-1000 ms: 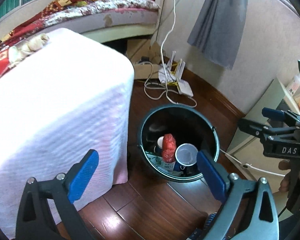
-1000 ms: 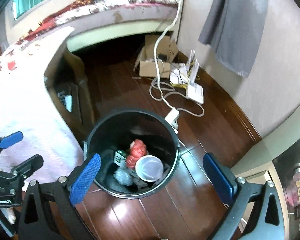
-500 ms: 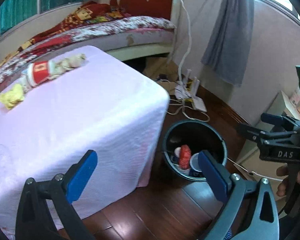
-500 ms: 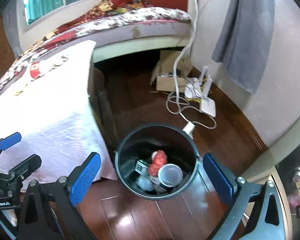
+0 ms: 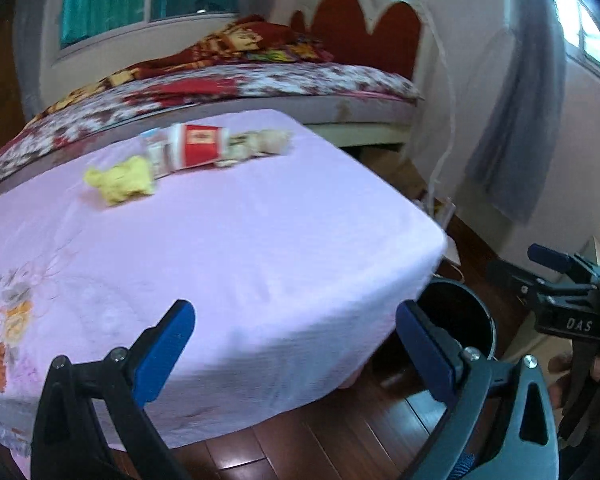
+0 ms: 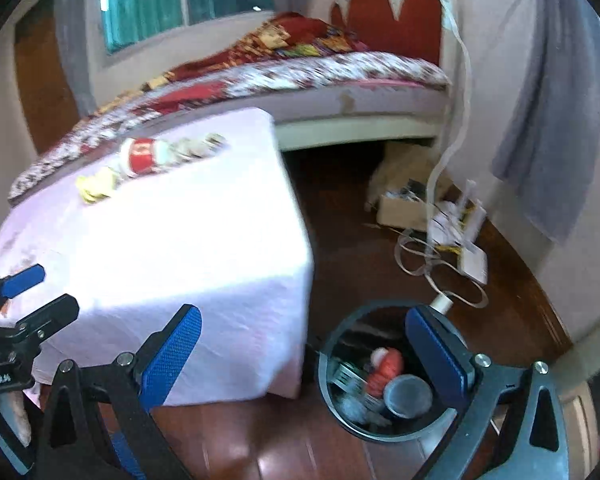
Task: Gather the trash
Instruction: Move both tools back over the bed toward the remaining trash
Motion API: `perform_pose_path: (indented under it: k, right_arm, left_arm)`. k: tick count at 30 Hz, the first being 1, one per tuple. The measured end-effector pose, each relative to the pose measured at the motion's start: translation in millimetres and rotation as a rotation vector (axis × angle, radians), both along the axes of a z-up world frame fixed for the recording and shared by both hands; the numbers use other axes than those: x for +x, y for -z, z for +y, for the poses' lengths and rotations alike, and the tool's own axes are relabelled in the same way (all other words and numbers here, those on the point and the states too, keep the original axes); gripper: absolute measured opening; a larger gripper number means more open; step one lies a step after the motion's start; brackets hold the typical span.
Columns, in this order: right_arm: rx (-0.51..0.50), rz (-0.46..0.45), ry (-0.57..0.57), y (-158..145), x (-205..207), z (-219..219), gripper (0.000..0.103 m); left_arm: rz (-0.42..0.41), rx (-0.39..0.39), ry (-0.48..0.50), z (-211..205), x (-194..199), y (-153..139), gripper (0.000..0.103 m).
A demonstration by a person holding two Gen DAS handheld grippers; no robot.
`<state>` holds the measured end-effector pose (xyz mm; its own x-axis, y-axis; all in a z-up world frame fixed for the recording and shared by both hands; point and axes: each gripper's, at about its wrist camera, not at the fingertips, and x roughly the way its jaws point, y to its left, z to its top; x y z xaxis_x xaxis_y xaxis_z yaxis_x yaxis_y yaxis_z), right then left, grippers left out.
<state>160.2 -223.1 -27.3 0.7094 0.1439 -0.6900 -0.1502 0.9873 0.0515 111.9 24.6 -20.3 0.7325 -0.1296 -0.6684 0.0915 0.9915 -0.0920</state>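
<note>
Remaining trash on the pink-clothed table: a yellow crumpled wad, a red-and-white paper cup lying on its side, and a pale crumpled clump, in a row near the far edge. The black bin on the floor beside the table already holds several pieces, so I judge the job partly done, three items left. My left gripper and right gripper both stand with jaws wide apart, holding nothing. Beyond: bed, cables. Nothing blocks the reach across the cloth.
</note>
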Motion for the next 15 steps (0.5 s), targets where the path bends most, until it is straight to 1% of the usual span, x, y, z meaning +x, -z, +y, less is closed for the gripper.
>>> perform_pose_path:
  k: [3,8,12,15]
  right_arm:
    - [-0.009,0.006,-0.05,-3,10,28,0.103]
    - [0.02,-0.006,-0.067,-11,30,58,0.103]
    - [0.015,-0.013,-0.086,-13,51,87,0.103]
    - [0.023,-0.022,-0.112,-16,64,106,0.103]
  left_arm:
    - [-0.002,-0.001,-0.05,25,2,2,0.1]
    - [-0.011,0.004,-0.143,69,7,3,0.099]
    - [-0.022,0.007,-0.199,99,12,2,0.097]
    - [-0.033,0.004,-0.243,120,21,-1,0.097]
